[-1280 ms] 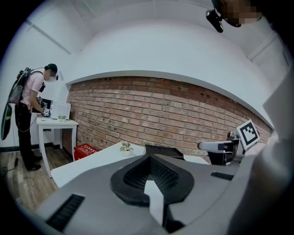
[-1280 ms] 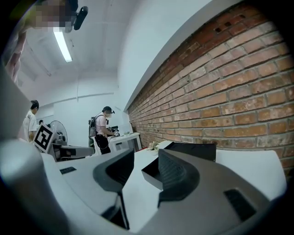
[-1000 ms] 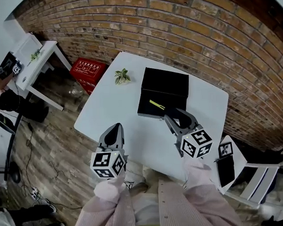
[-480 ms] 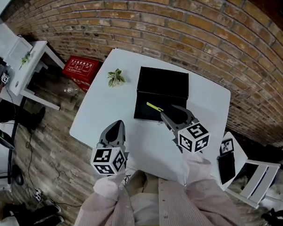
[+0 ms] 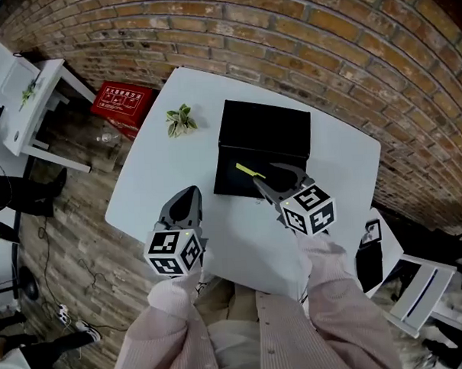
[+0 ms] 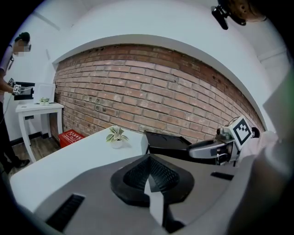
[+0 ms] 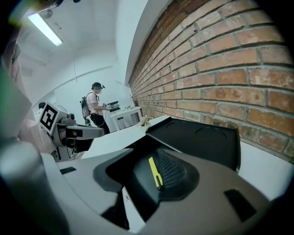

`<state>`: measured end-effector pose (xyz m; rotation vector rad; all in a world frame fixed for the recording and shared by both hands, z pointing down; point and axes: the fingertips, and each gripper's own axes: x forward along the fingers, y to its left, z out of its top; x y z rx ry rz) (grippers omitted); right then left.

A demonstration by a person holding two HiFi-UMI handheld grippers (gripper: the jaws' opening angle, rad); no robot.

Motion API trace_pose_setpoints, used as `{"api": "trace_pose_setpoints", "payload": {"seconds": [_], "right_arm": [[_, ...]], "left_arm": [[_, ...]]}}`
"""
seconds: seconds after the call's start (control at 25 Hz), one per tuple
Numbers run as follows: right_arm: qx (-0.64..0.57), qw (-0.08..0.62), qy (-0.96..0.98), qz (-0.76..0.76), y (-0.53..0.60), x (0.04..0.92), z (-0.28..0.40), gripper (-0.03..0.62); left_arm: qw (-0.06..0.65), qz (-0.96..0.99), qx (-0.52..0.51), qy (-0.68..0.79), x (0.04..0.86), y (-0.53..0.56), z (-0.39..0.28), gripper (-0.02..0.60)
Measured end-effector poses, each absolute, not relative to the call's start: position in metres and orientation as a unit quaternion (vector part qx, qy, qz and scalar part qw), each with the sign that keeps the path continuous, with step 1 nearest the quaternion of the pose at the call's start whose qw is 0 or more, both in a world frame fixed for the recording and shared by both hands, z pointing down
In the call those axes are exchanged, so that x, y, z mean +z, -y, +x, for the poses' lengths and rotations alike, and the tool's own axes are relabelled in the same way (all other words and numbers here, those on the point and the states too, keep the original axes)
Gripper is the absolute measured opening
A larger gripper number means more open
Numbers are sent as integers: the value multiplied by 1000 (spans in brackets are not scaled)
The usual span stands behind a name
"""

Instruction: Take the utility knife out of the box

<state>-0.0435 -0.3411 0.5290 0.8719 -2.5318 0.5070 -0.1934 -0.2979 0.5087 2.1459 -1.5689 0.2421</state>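
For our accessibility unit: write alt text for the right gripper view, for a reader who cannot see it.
The right gripper, tongs apart, points at a yellow utility knife lying in an open black box on a white table, beside a brick wall. The left gripper shows at left.

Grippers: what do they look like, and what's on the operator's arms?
The left gripper and right gripper match: grey tapering two-jaw bodies with black textured pads. Each carries a white cube with black square markers. The sleeves are pale pink with fine stripes. No cables show.
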Motion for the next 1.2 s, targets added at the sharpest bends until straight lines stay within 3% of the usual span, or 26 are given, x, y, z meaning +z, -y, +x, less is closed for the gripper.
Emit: {"api": "trace_pose_setpoints", "payload": {"seconds": [0.72, 1.2], "right_arm": [[162, 389, 875, 236, 357, 600, -60, 166], [149, 465, 852, 190, 348, 618, -62, 147]], "left_arm": [[269, 793, 103, 537, 545, 332, -185, -8], [277, 793, 104, 532, 551, 335, -182, -8]]}}
